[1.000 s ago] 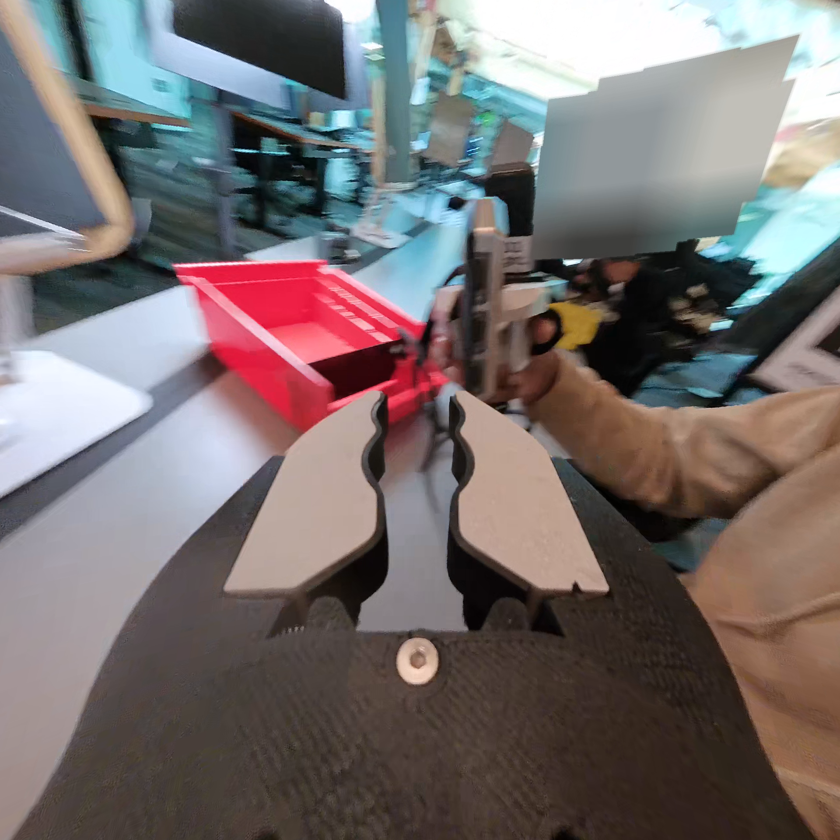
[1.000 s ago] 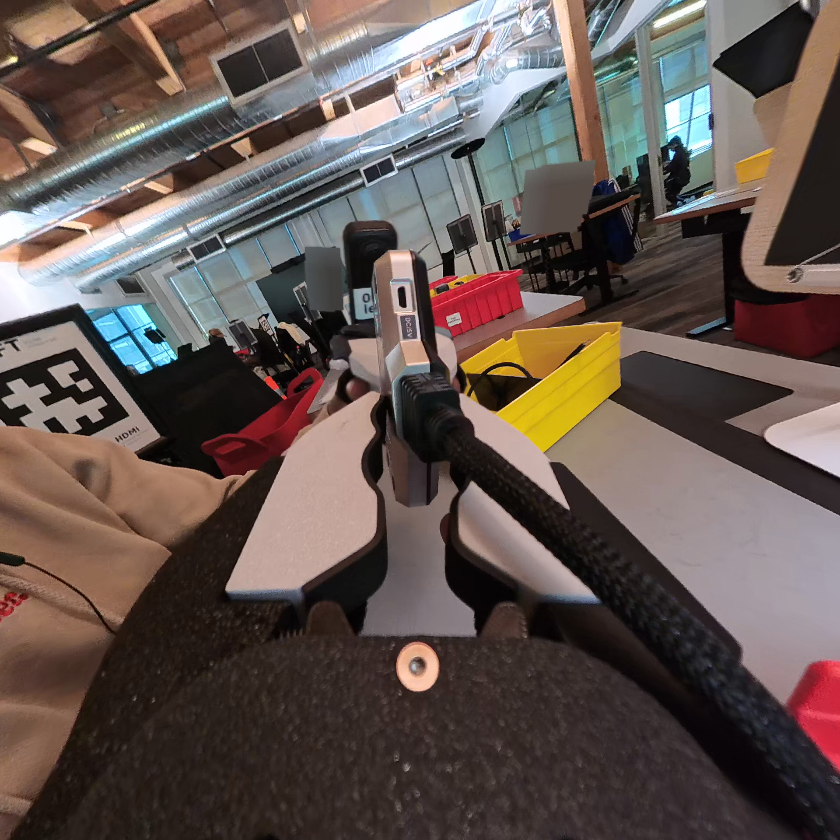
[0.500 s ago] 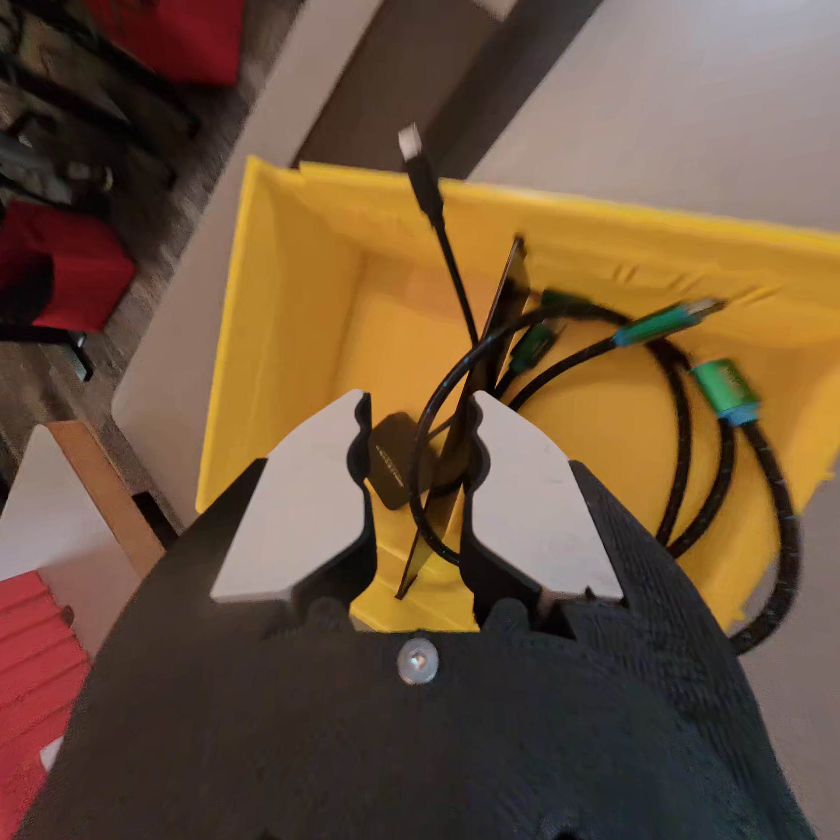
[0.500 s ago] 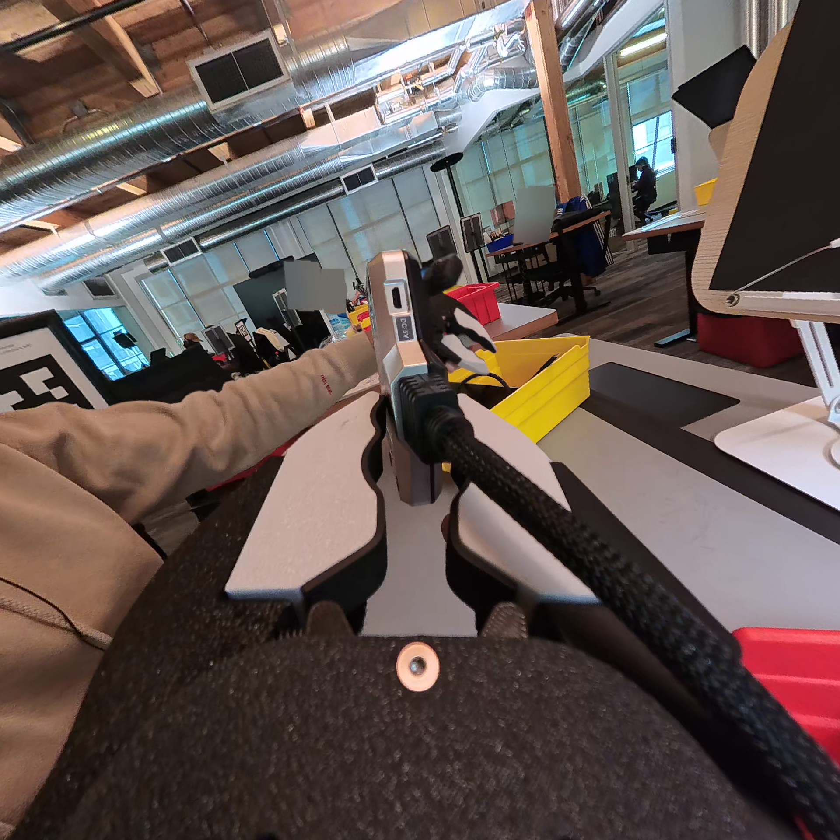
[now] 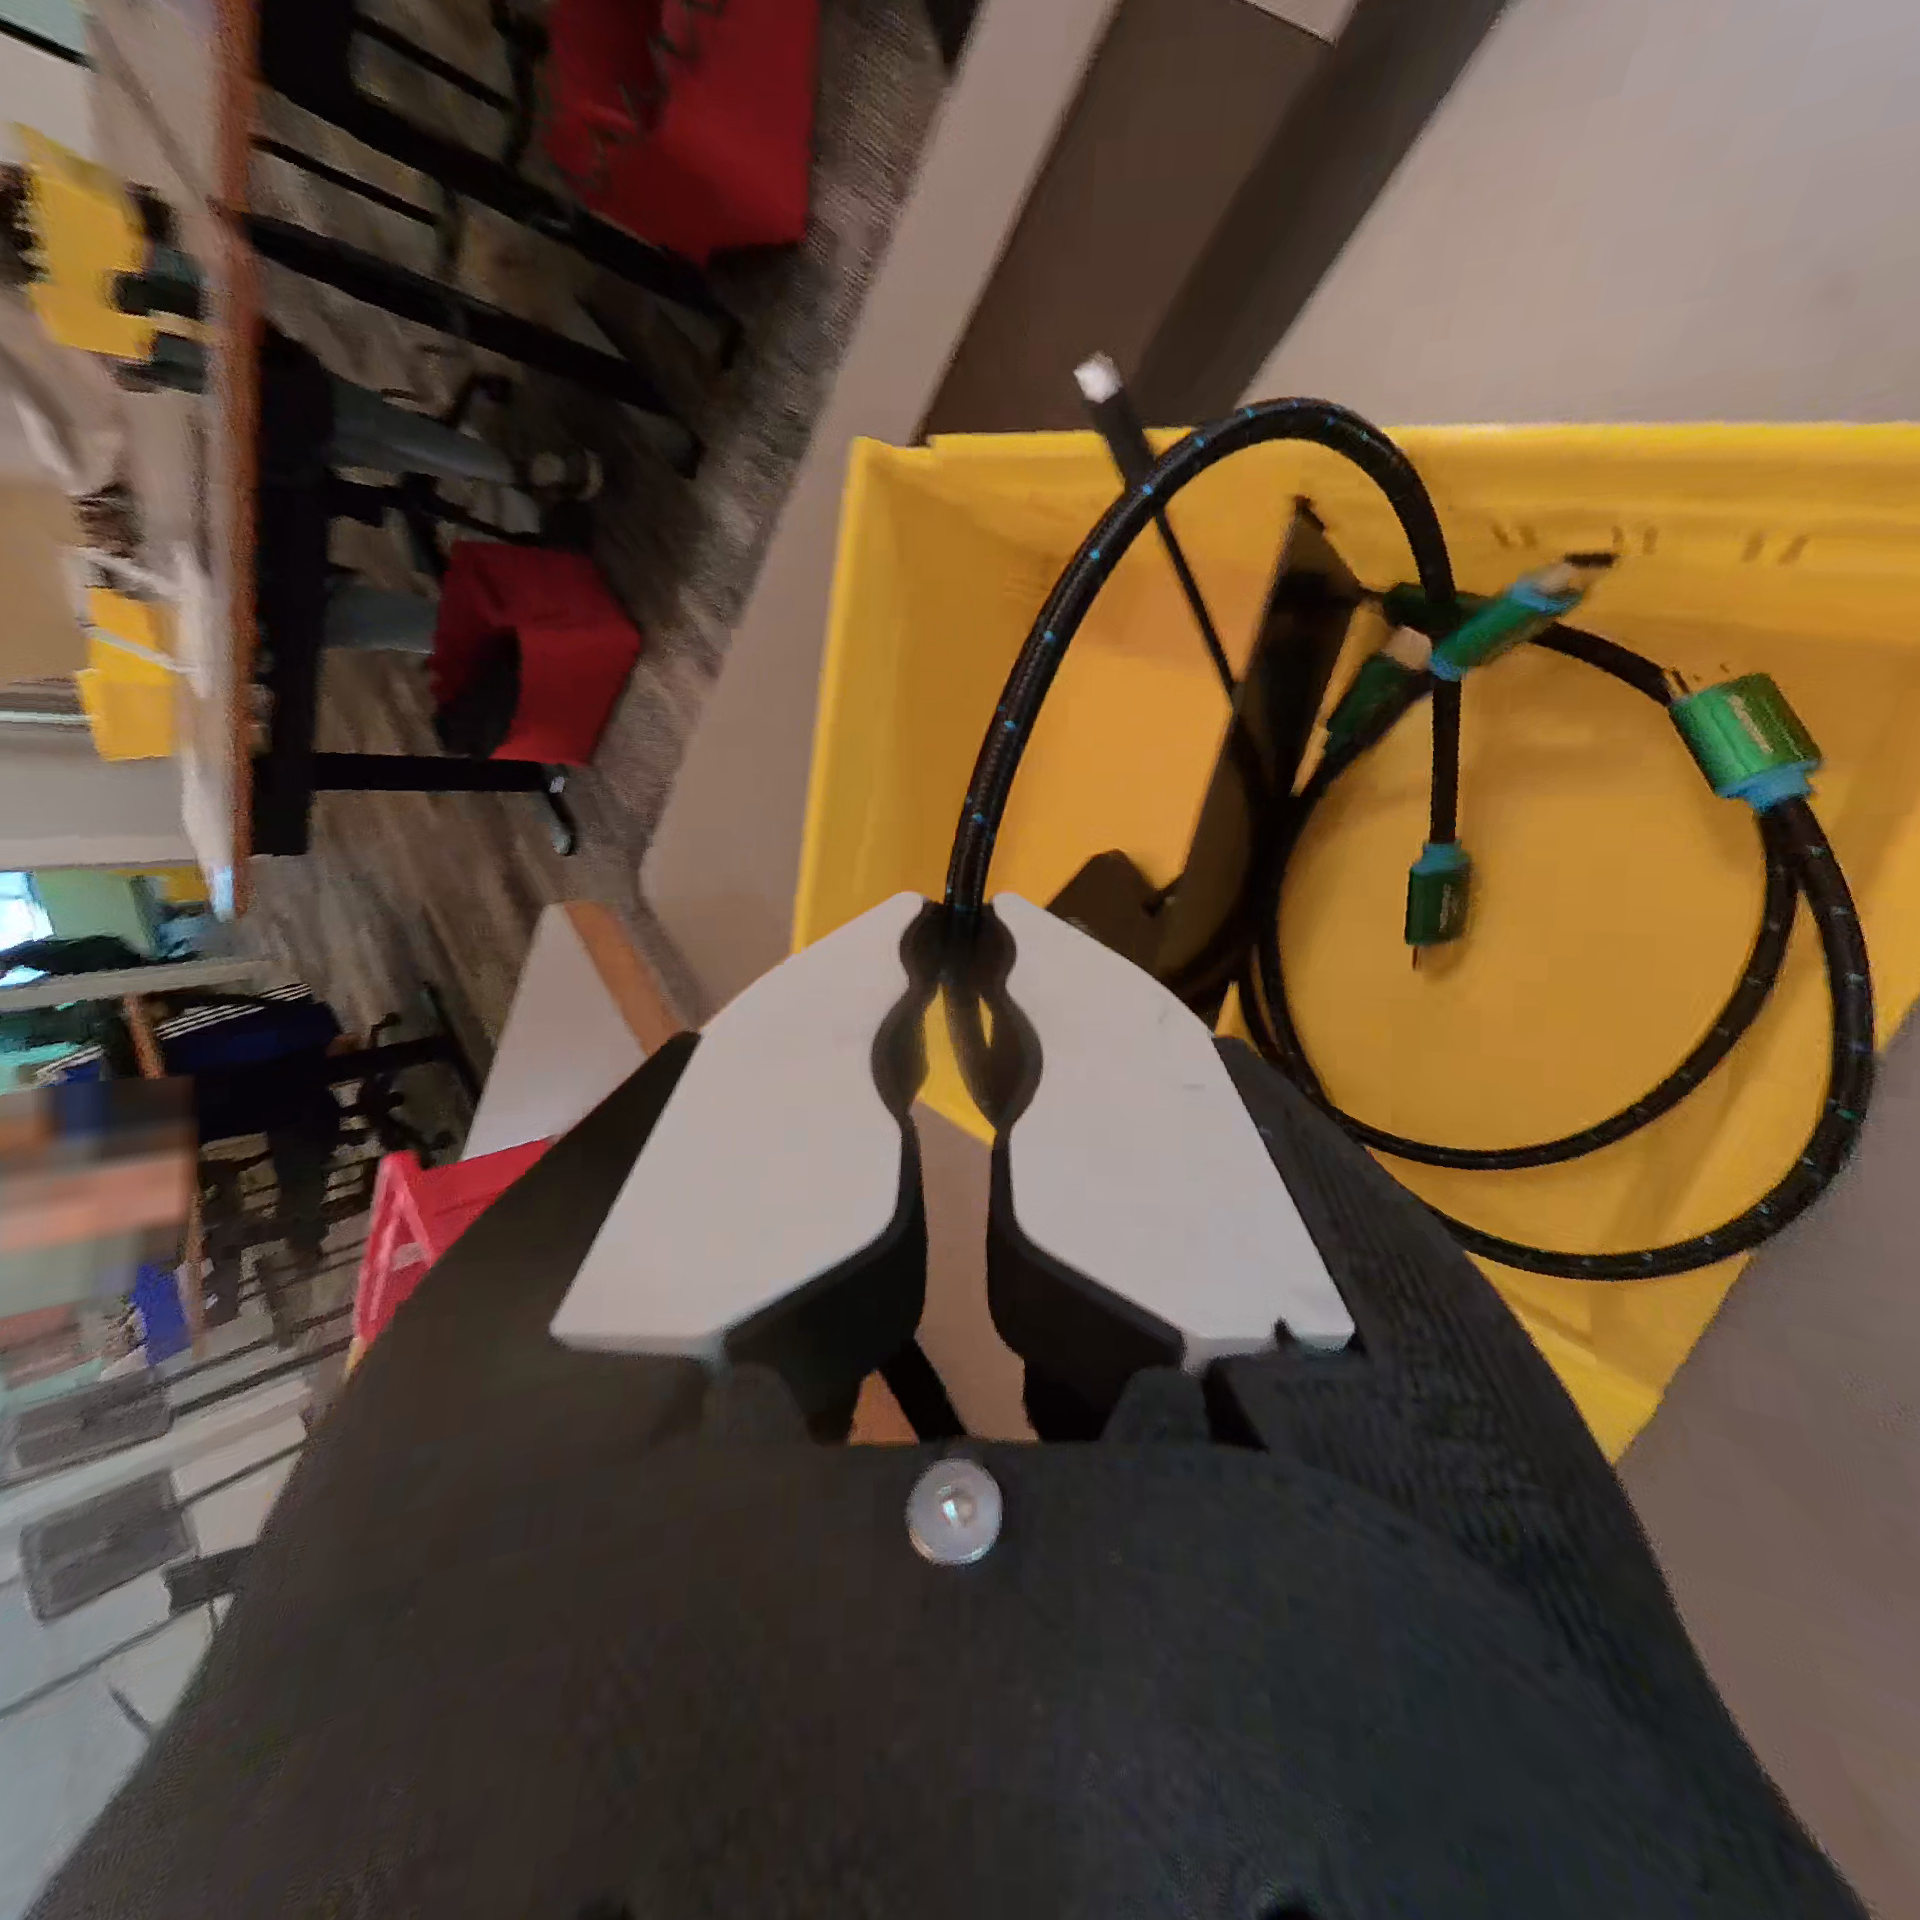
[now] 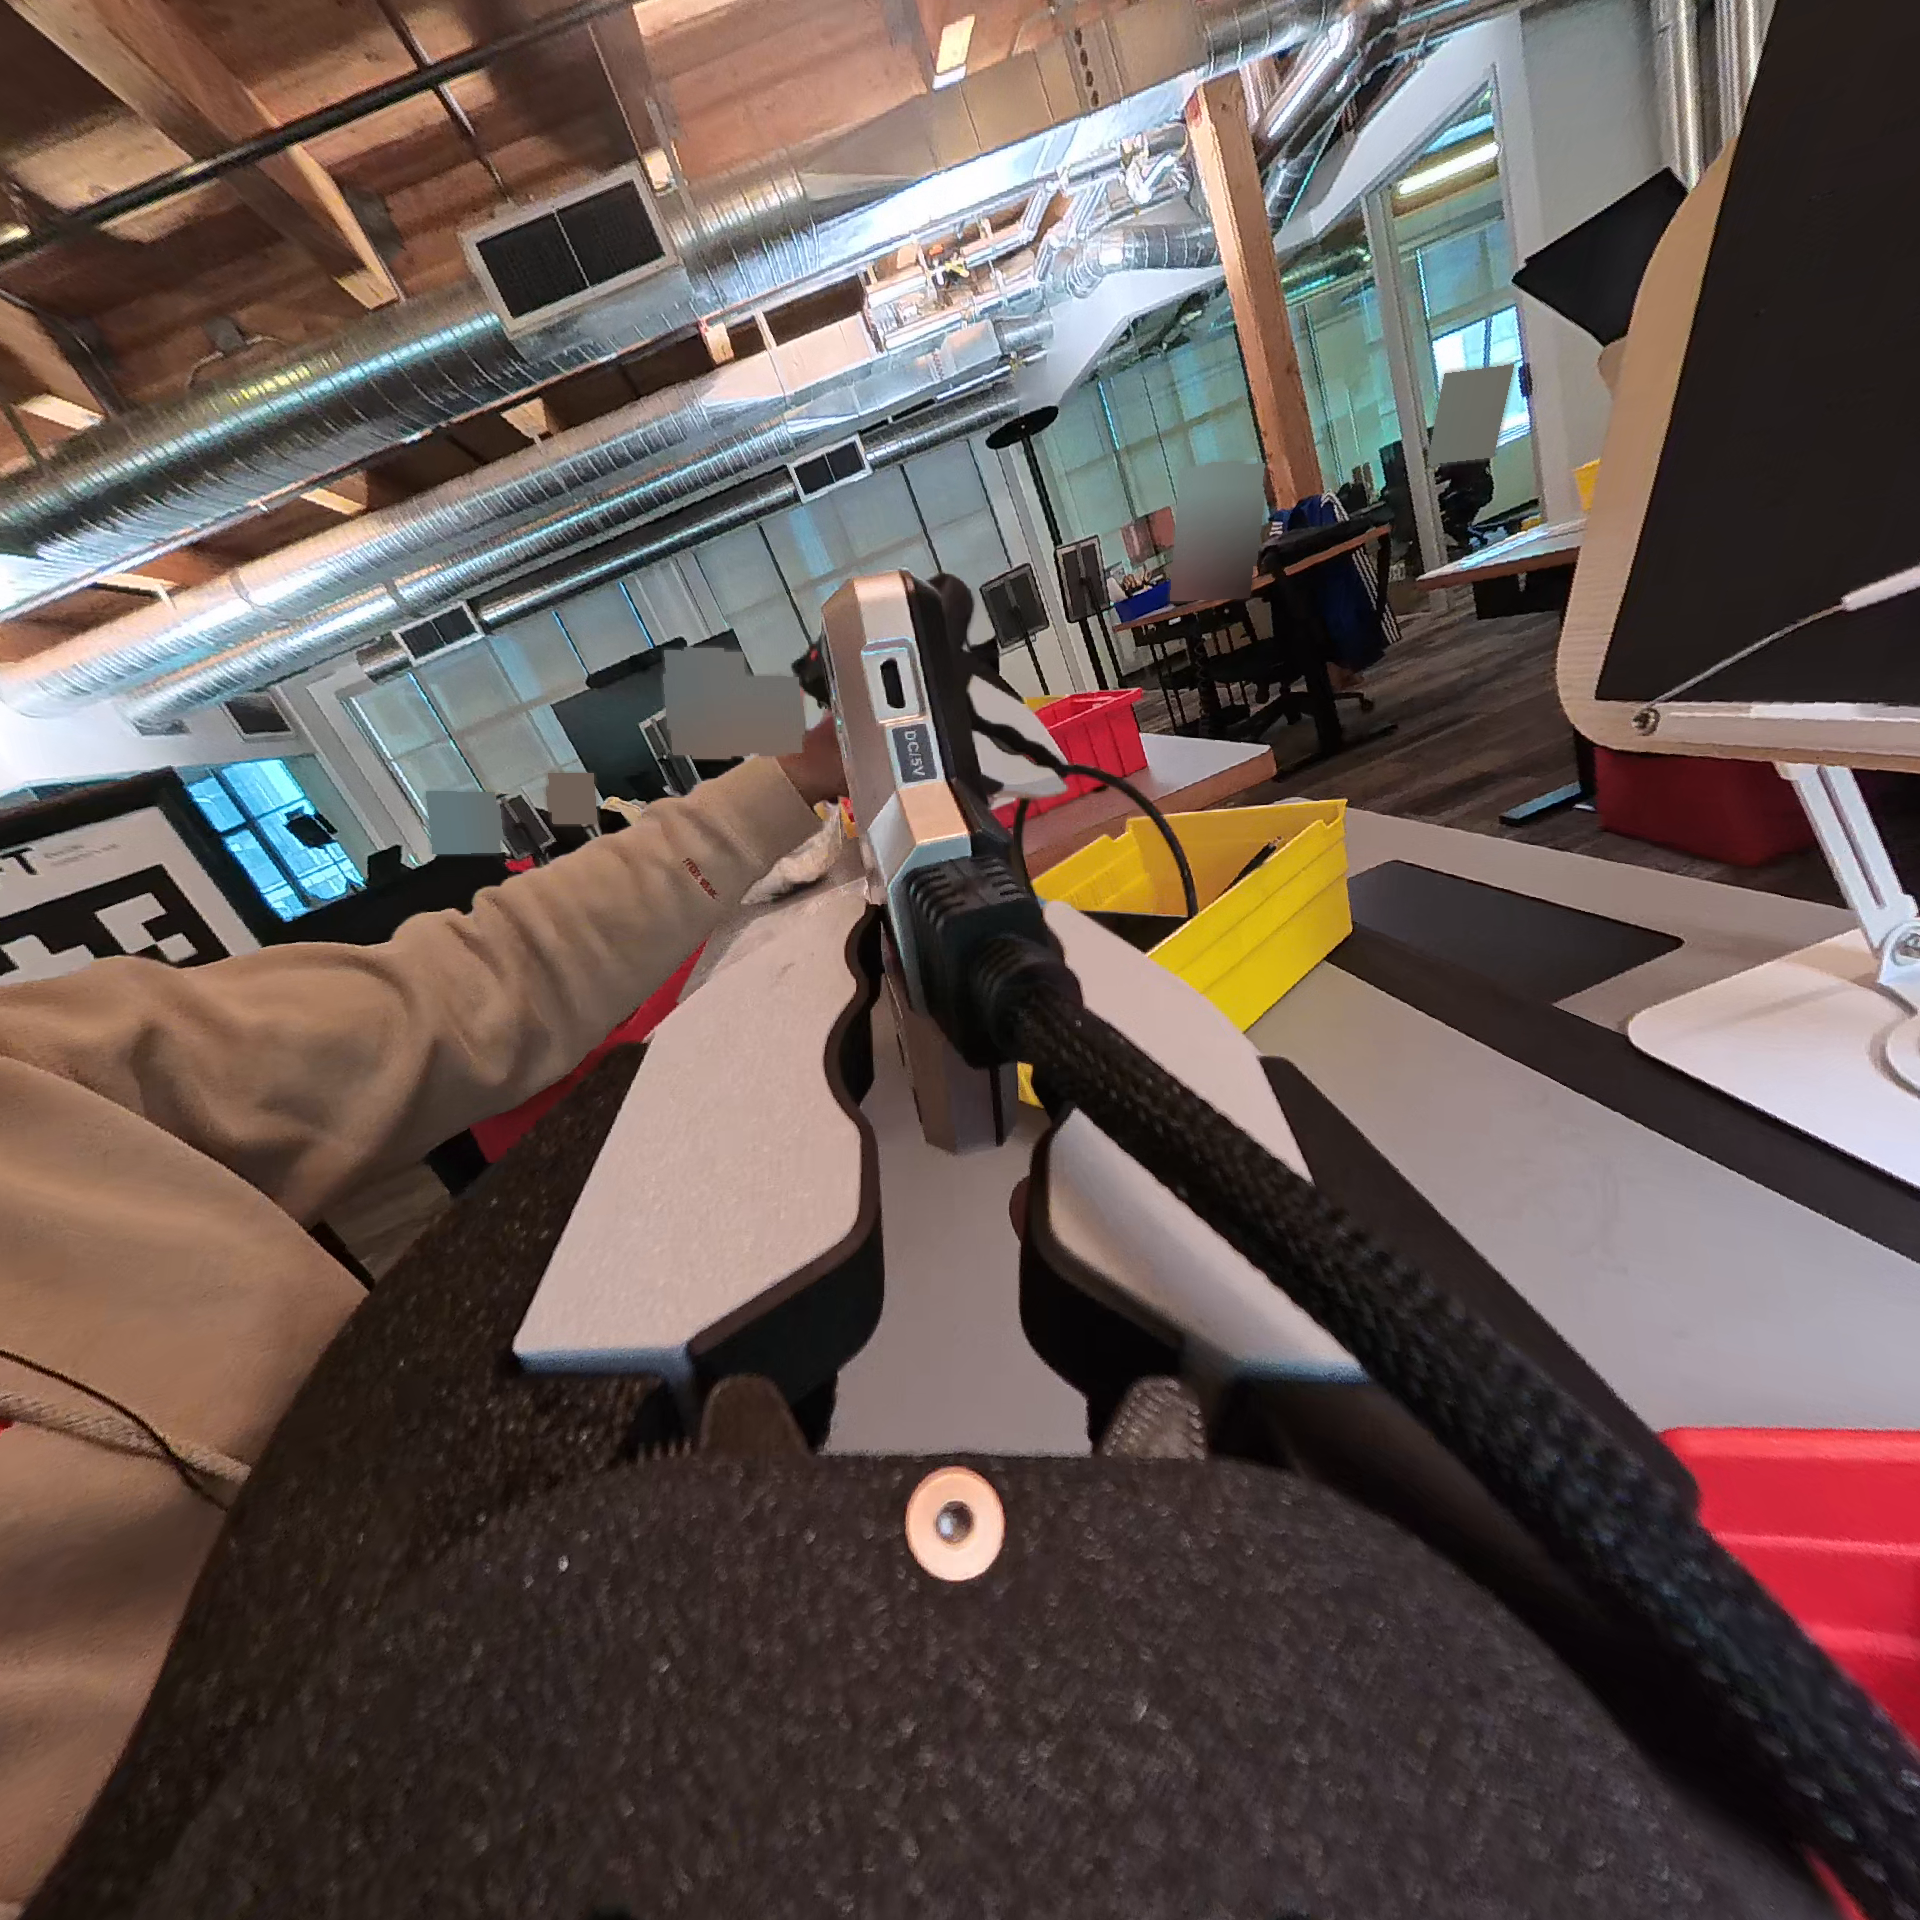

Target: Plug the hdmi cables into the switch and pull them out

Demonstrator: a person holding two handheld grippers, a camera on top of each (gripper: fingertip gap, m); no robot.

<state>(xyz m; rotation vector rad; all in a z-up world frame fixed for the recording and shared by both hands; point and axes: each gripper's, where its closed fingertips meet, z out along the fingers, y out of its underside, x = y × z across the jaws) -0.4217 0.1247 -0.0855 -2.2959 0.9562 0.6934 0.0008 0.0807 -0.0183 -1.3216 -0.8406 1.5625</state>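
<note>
My left gripper (image 5: 956,925) hangs over the yellow bin (image 5: 831,665) and is shut on a black braided HDMI cable (image 5: 1049,613). That cable arcs up out of the bin and back down towards green plugs (image 5: 1745,738). My right gripper (image 6: 956,935) is shut on the silver switch (image 6: 883,748) and holds it upright above the table. A thick black braided cable (image 6: 1247,1226) is plugged into the switch's near side. In the right wrist view the left gripper (image 6: 1013,738) shows just behind the switch, above the yellow bin (image 6: 1268,904).
The bin also holds a black divider (image 5: 1288,665), more coiled cable, and a thin black cable with a silver tip (image 5: 1096,379). A red bin (image 6: 1808,1527) is near right. A monitor's white base (image 6: 1787,1039) stands at right. A sleeved arm (image 6: 416,997) crosses at left. Left tips to right tips: about 45 cm.
My left gripper swung from facing the switch to above the yellow bin, then shut on a braided cable and raised a loop of it. My right gripper kept holding the switch.
</note>
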